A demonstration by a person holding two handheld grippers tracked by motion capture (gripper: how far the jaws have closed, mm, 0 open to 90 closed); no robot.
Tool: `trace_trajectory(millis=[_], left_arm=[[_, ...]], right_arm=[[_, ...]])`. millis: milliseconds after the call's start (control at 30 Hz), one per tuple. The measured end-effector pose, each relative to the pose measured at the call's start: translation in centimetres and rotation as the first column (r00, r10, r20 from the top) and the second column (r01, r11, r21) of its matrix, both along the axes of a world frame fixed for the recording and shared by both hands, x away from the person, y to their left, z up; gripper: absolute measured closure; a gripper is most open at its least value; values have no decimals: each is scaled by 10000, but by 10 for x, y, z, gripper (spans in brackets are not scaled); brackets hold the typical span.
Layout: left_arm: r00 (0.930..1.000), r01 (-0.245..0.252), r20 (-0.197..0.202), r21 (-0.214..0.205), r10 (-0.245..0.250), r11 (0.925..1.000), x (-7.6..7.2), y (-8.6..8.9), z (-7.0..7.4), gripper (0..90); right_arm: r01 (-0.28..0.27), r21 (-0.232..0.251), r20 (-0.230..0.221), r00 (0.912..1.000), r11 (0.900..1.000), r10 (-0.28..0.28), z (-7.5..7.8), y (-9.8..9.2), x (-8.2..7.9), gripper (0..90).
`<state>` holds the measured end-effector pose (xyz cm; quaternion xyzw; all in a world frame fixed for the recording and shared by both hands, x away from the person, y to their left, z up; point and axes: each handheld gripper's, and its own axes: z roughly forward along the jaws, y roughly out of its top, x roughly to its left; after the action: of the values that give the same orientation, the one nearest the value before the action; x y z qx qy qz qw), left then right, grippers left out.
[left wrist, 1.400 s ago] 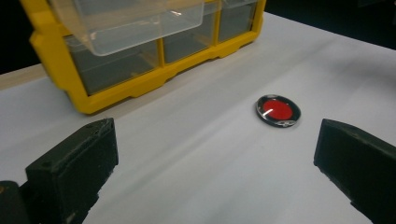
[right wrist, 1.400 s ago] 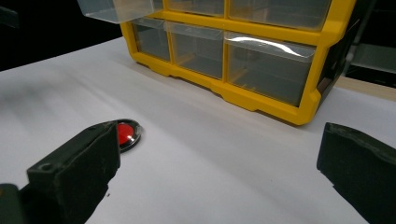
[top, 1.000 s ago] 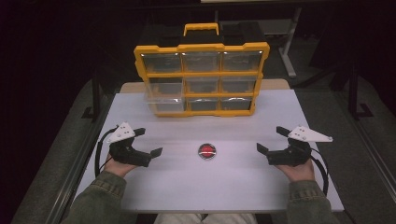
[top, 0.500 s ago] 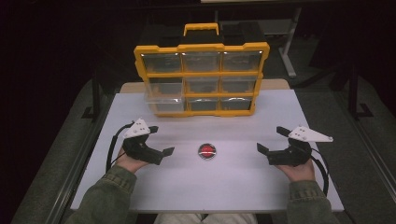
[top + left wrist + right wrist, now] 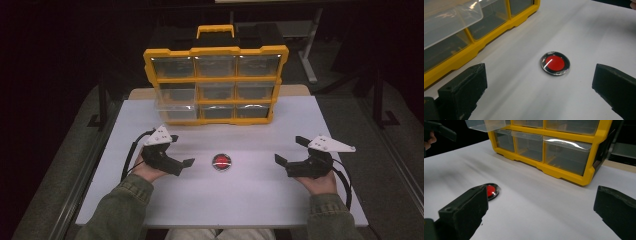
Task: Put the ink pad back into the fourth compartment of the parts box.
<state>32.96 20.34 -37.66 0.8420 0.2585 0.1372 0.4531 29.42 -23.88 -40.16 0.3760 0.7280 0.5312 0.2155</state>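
Note:
A small round red disc [image 5: 222, 161] with a shiny clear rim lies flat on the white table [image 5: 240, 200], near its middle. My left gripper [image 5: 182, 150] stands open just left of the disc, its jaws pointing at it. In the left gripper view the disc [image 5: 555, 63] lies ahead between the two spread black jaws, nearer the right one and touching neither. Well to the right of the disc, my right gripper [image 5: 289, 150] is open and holds nothing. In the right gripper view the disc [image 5: 491, 190] peeks out beside the left jaw.
A yellow organiser [image 5: 216, 80] with clear drawers and a top handle stands upright at the back of the table. Its middle-left drawer [image 5: 172, 102] is pulled out toward me. Dark floor and frame rails flank the table.
My left gripper has moved right and slightly forward, closing in on the red disc. The right gripper and the disc have stayed put.

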Motion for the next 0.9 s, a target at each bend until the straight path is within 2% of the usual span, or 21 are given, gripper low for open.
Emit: trace_trajectory(millis=[167,433,900], left_arm=[[9999,150,-32,28,-150,9999,3,-8,-1,0],[9978,606,-297,485,-592,9970,13,-23,-8,0],[9932,1122,-444,1188,-1076,9866,28,-42,-17,0]], right_arm=[[-37,-64,-25,10000,10000,37,0,1,0,0],[-24,-48,-14,10000,10000,24,0,0,0,0],[-34,-128,-45,10000,9999,33,-1,1,0,0]])
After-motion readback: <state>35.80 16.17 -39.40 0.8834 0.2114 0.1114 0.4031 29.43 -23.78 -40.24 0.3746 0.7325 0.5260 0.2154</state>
